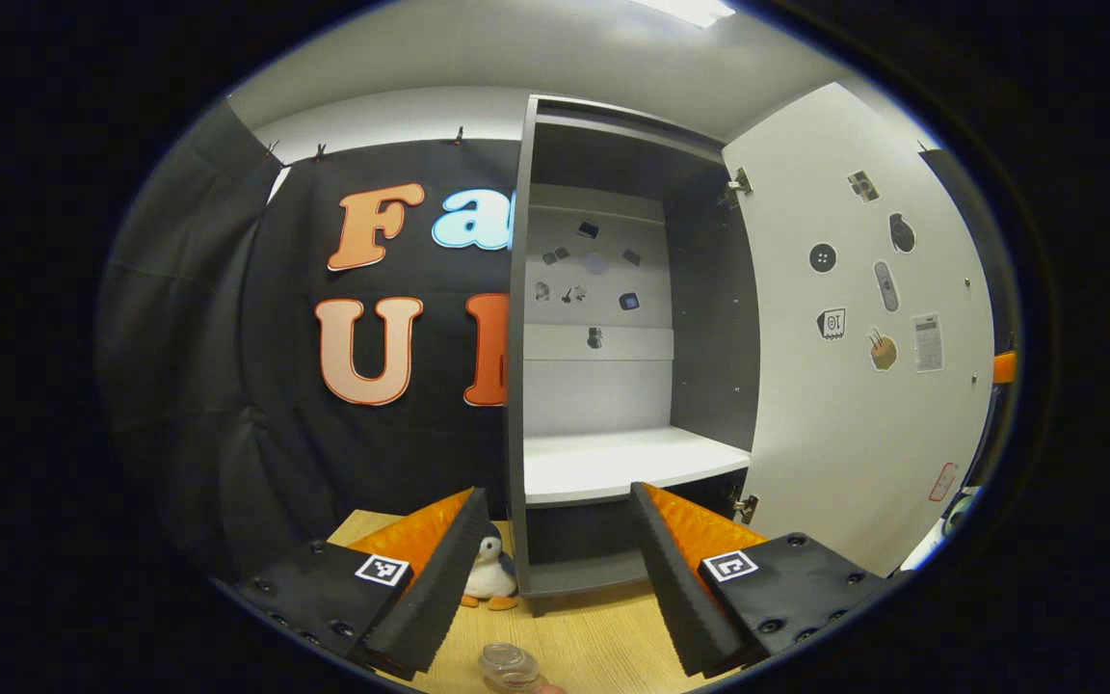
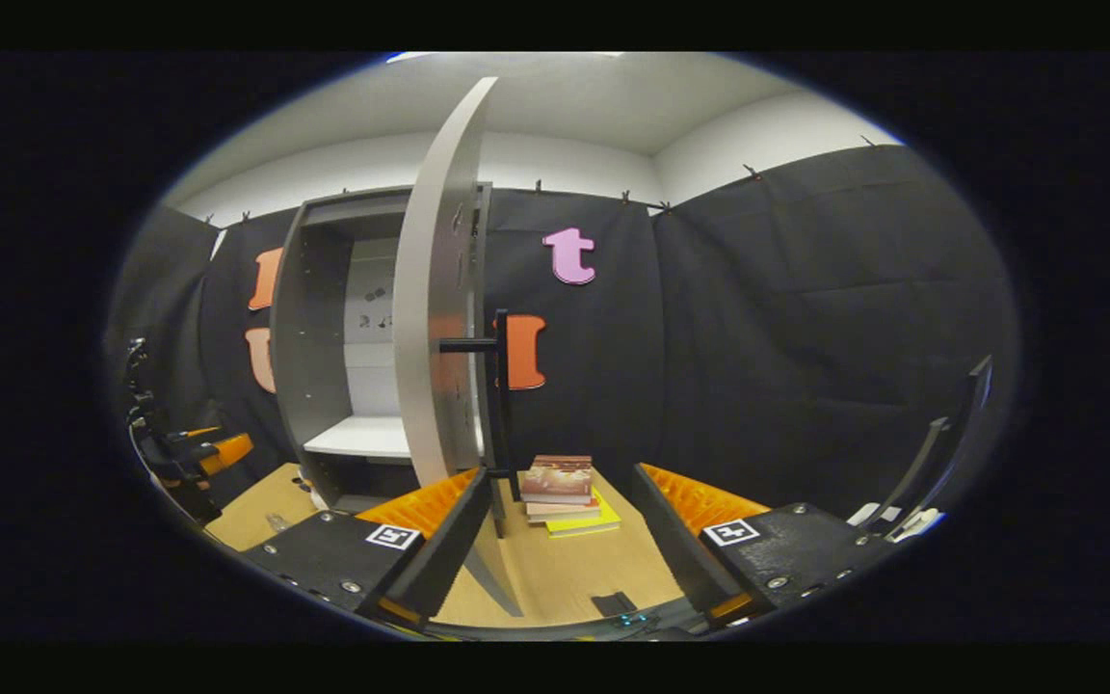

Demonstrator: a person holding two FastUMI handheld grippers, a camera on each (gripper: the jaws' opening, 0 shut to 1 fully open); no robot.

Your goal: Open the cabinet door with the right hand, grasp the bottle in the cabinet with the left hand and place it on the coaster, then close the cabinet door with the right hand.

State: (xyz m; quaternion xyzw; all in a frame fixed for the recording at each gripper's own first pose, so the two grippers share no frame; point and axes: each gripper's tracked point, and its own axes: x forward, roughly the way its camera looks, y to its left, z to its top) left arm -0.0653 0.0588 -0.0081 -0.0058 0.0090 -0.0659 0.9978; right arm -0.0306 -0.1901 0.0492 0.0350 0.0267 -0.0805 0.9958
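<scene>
A: How is the cabinet (image 1: 613, 337) seen from the left gripper view?

B: It is seen with its door (image 1: 863, 328) swung wide to the right, stickers being shown on the door's inner face. The white shelf (image 1: 627, 463) inside is seen bare.

A: And where is the bottle found?

B: The bottle (image 1: 509, 667) is seen at the very bottom of the left gripper view, standing on the wooden table (image 1: 594, 636) in front of the cabinet, between and below the two fingers. Whether a coaster lies under it cannot be told, since it is cut off by the edge.

A: What is held by the left gripper?

B: Nothing is held. The left gripper (image 1: 555, 569) is seen with its fingers spread well apart, raised above the bottle and not touching it. A small penguin toy (image 1: 490, 574) is seen just beside the cabinet's foot.

A: And the right gripper?

B: The right gripper (image 2: 555, 549) is likewise spread wide, with nothing pressed between its fingers. The door's edge and its dark handle (image 2: 495, 386) are seen just ahead of it, near the left finger. A stack of books (image 2: 563, 493) is seen on the table beyond. The other gripper is glimpsed far to the left.
</scene>
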